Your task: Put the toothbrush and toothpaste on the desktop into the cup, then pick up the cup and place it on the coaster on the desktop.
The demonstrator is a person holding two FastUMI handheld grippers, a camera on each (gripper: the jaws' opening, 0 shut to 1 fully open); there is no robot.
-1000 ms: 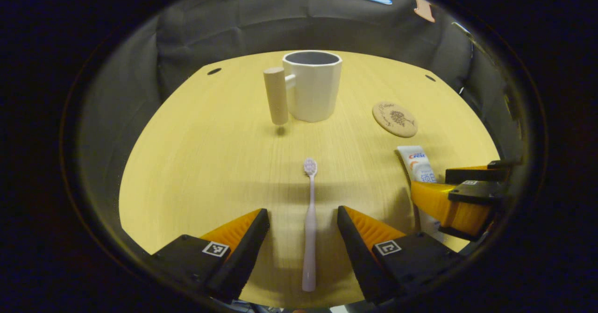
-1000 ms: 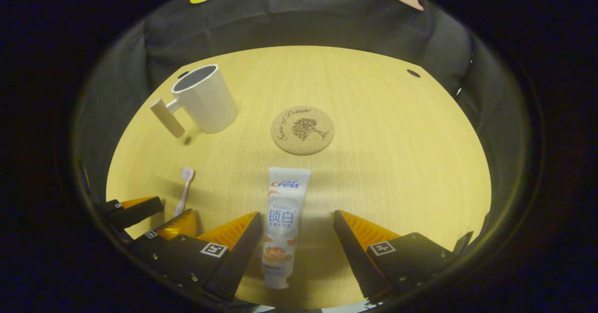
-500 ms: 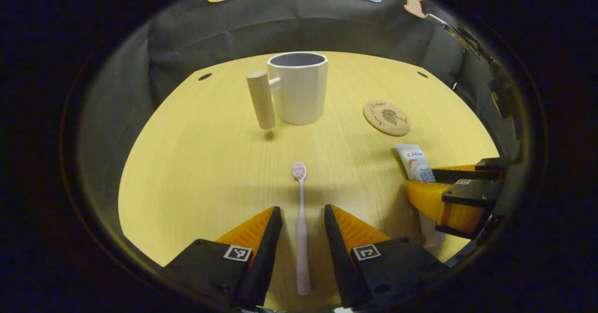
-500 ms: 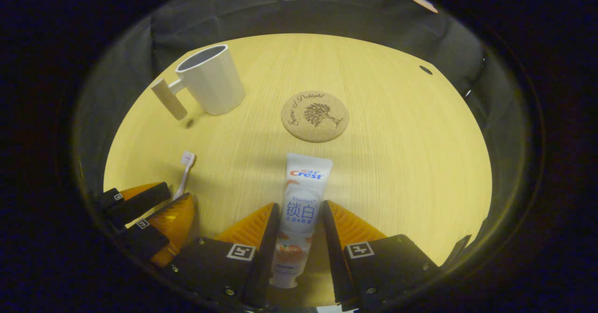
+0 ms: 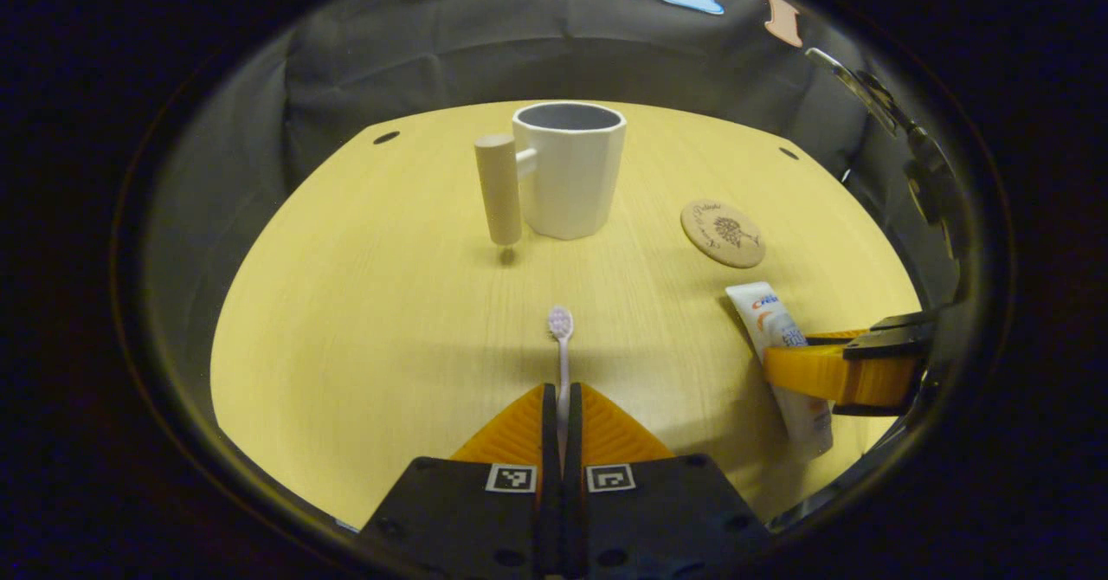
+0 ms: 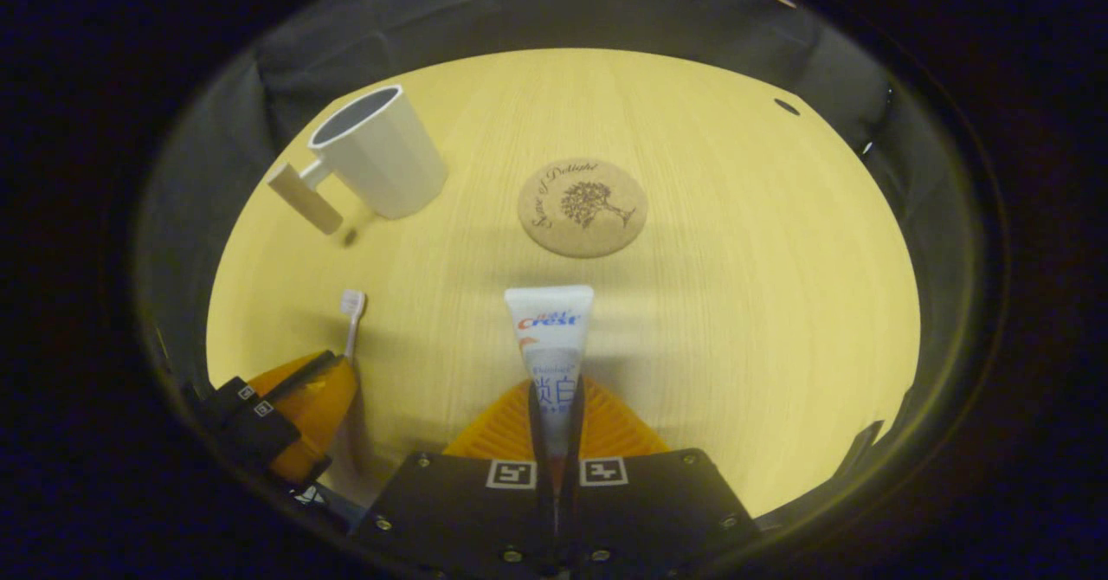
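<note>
the toothbrush is gripped by the closed fingers of the left gripper, its head pointed toward the cup standing on the desk. the toothpaste is clamped by the right gripper, just short of the coaster.

The pale yellow wood-grain bench looks smooth and matt. The round brown cork coaster looks grainy; the white faceted plastic cup has a plain wooden handle.
</note>
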